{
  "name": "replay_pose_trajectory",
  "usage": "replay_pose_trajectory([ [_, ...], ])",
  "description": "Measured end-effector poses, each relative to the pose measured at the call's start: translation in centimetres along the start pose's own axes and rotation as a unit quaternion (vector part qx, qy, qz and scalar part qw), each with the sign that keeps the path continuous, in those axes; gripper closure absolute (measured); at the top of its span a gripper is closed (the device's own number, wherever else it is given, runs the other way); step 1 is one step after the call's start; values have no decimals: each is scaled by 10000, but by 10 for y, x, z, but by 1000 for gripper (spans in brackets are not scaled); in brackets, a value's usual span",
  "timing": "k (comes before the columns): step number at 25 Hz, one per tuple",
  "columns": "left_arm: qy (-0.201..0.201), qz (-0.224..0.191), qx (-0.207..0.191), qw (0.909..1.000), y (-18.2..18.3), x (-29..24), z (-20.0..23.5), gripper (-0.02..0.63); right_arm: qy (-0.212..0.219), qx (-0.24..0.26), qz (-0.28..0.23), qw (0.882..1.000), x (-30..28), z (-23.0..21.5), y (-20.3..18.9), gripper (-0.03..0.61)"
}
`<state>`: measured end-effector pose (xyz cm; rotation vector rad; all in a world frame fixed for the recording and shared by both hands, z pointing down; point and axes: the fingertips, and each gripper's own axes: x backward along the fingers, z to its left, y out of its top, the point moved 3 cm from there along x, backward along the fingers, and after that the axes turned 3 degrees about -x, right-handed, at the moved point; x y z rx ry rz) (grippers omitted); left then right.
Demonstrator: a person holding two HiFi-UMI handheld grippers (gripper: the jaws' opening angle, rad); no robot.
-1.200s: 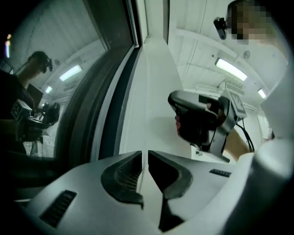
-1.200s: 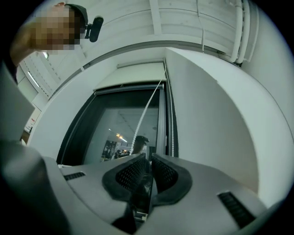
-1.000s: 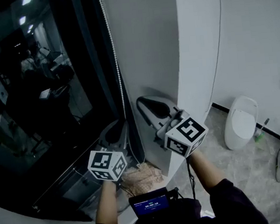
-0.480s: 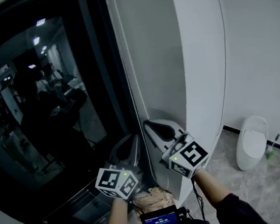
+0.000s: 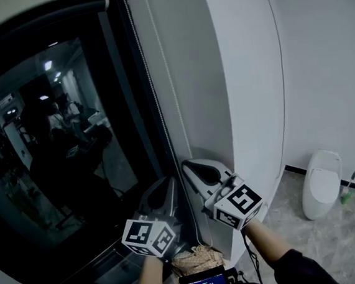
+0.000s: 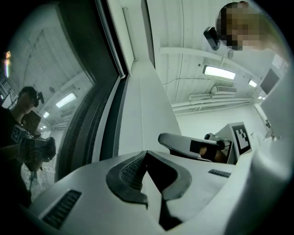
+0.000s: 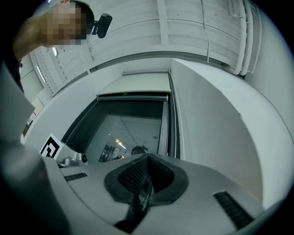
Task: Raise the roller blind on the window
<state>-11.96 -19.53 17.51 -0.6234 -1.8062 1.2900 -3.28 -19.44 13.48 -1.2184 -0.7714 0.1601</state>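
Note:
The dark window [image 5: 53, 150] fills the left of the head view. In the right gripper view the pale roller blind [image 7: 133, 87] sits rolled high at the window's top, its bottom bar just above the glass. A thin bead chain [image 5: 144, 79] hangs along the frame's right edge. My left gripper [image 5: 169, 183] points up beside the frame, shut, and the bead chain [image 6: 144, 133] runs straight up from its tips [image 6: 146, 153]. My right gripper [image 5: 186, 165] stands close beside it, shut, with small beads pinched between its pads [image 7: 148, 158]. Another chain strand [image 7: 177, 124] runs just right of it.
A white wall column [image 5: 245, 69] stands right of the window. On the tiled floor at the right are a white toilet [image 5: 322, 183] and a brush [image 5: 347, 189]. A crumpled beige bundle [image 5: 192, 261] lies below the grippers.
The head view has tilted upward, showing more of the window's upper frame. Both grippers sit lower in the picture, still shut and close together by the chain.

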Motion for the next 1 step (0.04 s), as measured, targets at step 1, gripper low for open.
replay_pose_trajectory([
  [1, -2, -24, -41, 10000, 4, -4, 0, 607, -3, 12, -10, 10000, -1, -2, 4, 571],
])
